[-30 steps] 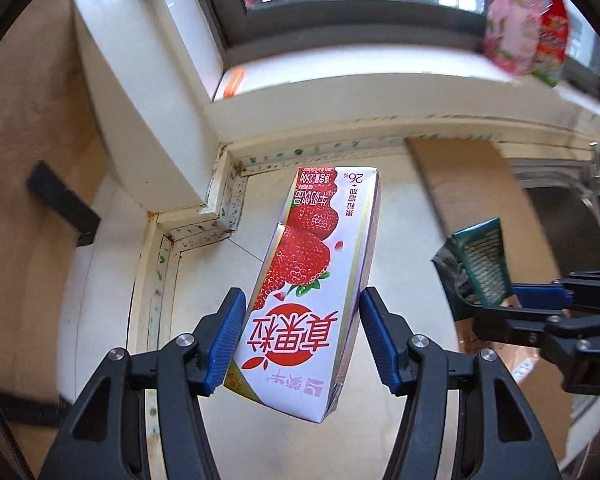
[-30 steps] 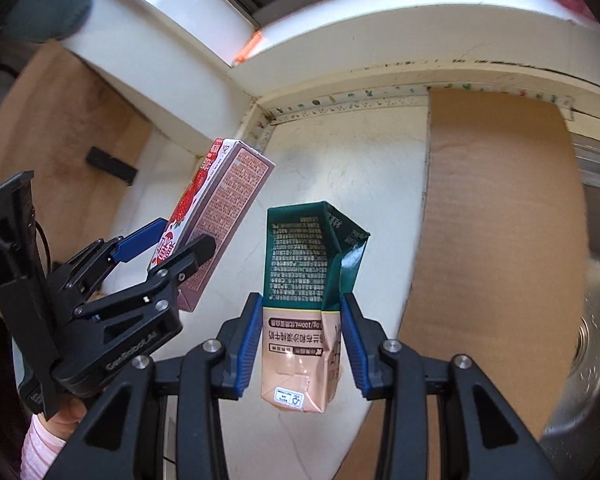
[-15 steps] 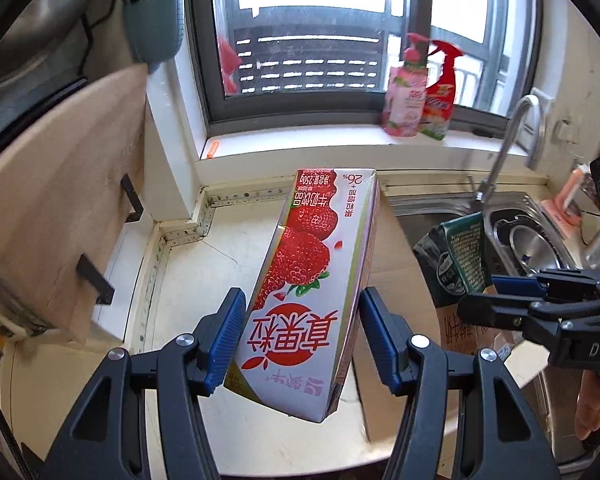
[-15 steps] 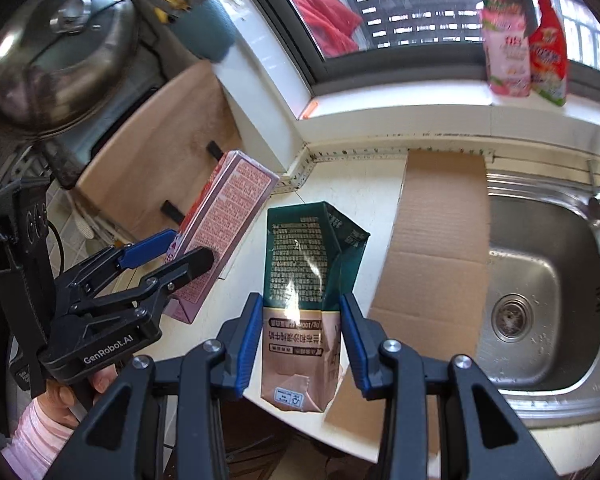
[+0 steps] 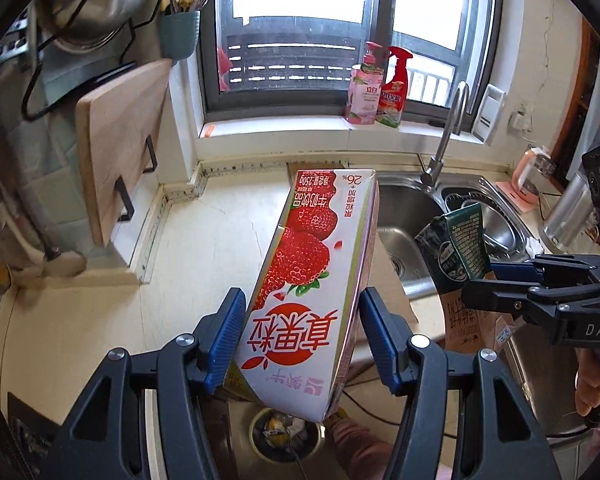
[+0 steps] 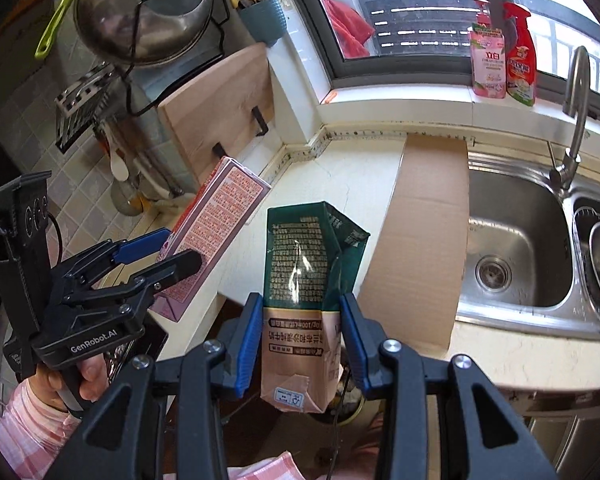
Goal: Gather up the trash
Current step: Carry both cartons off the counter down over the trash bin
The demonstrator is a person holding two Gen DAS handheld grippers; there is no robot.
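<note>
Both views were taken from above the counter's (image 5: 100, 312) front edge, aimed twd the window (image 5: 300, 32). L cam was set left, R cam right. Shared: sink (image 6: 512, 240), cardboard (image 6: 424, 240), chopping board (image 5: 112, 140), both cartons seen close up.

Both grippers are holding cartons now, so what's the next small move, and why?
Probably lower the strawberry milk carton in the left gripper over the round bin below; it hangs off the counter edge almost above it, clamped.
</note>
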